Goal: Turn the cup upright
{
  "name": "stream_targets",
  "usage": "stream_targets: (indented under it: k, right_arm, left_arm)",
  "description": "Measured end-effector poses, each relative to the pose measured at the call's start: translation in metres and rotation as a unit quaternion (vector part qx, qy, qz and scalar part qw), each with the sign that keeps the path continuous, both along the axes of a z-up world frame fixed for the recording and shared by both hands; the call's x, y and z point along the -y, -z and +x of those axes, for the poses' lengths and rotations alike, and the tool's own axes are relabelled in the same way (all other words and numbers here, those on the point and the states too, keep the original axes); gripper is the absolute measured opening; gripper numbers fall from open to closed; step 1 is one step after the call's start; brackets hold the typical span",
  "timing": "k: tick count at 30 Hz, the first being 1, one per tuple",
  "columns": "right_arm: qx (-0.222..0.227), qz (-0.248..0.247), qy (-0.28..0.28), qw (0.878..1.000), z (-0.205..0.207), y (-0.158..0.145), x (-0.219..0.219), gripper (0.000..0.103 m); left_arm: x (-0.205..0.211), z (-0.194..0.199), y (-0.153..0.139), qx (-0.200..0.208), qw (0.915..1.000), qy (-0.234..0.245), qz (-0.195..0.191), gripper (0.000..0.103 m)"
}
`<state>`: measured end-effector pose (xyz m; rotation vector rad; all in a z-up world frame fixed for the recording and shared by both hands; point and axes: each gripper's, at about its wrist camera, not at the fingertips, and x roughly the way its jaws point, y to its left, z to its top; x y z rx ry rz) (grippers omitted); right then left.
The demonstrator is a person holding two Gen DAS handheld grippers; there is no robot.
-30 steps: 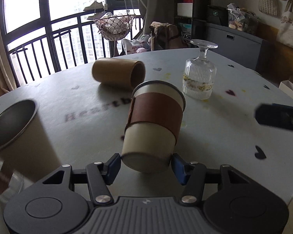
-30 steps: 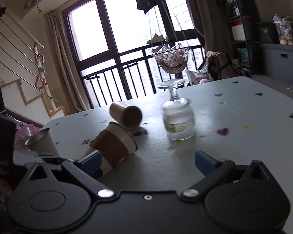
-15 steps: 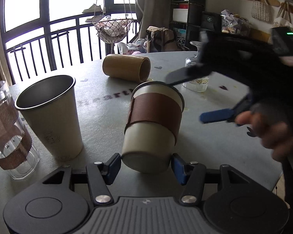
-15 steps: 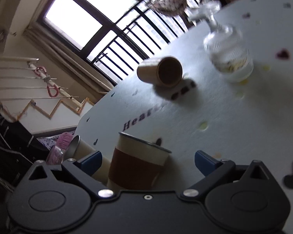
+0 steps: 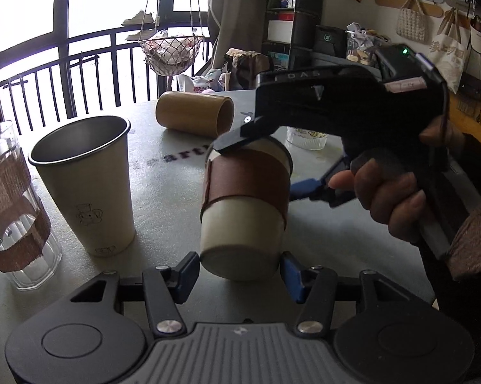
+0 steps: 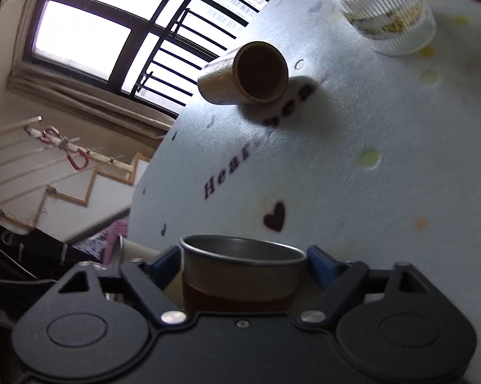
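A cream cup with a brown sleeve (image 5: 245, 198) and a dark metal rim is held clenched at its base between the blue pads of the left gripper (image 5: 238, 273), just above the table (image 5: 163, 192) at about 6 o'clock of the left view. The right gripper (image 6: 245, 264) is placed around the cup's rim (image 6: 242, 252), its blue fingers (image 6: 318, 262) just beside the rim on either side; whether it presses on the cup cannot be told. The right hand (image 5: 390, 192) is wrapped around the black handle at 3 o'clock. The table is a round, pale grey, grainy surface printed with dark hearts and lettering. A smooth tan cylindrical cup (image 5: 195, 113) lies on its side at 12 o'clock, its mouth open. A steel-lined cream tumbler (image 5: 86, 185) stands upright at 9 o'clock, beside a clear glass with a woven brown band (image 5: 13, 204). A ribbed clear glass (image 6: 387, 9) stands at 1 o'clock in the right view. Behind, a black-railed window and a hanging net basket (image 5: 171, 52) are seen.
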<state>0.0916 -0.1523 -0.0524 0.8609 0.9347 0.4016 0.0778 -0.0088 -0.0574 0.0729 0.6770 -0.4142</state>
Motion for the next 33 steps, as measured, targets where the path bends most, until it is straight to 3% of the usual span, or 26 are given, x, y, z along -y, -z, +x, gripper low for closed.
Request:
stream_targets:
  k: [3,6,11,15,20,23,33]
  right_arm:
    - [0.041,-0.035,-0.012,0.998,-0.005,-0.016,-0.002,0.083]
    - [0.123,-0.103,-0.030,0.987,-0.017,-0.040,-0.016,0.082]
    - [0.241,-0.217,-0.074,0.943,-0.038,-0.066,-0.037,0.082]
    - [0.296,-0.283,-0.105,0.906,-0.047,-0.072,-0.052,0.083]
    - [0.333,-0.336,-0.136,0.870,-0.060,-0.075,-0.066,0.083]
    - [0.341,-0.356,-0.143,0.858,-0.063,-0.075,-0.070,0.083]
    - [0.351,-0.369,-0.154,0.847,-0.046,-0.072,-0.092,0.083]
  left_arm:
    - [-0.002,0.006,0.002,-0.004,0.9999,-0.002,-0.016,0.056]
    - [-0.005,0.015,0.004,-0.002,0.9991,-0.019,-0.037,0.057]
    - [-0.015,0.019,0.003,0.022,0.9964,-0.027,-0.077,0.057]
    - [-0.016,0.025,0.005,0.015,0.9952,-0.029,-0.092,0.056]
    - [-0.016,0.033,0.010,0.006,0.9957,-0.033,-0.086,0.054]
    - [-0.018,0.035,0.015,-0.007,0.9948,-0.049,-0.089,0.053]
    - [-0.020,0.048,0.023,0.010,0.9921,-0.090,-0.087,0.053]
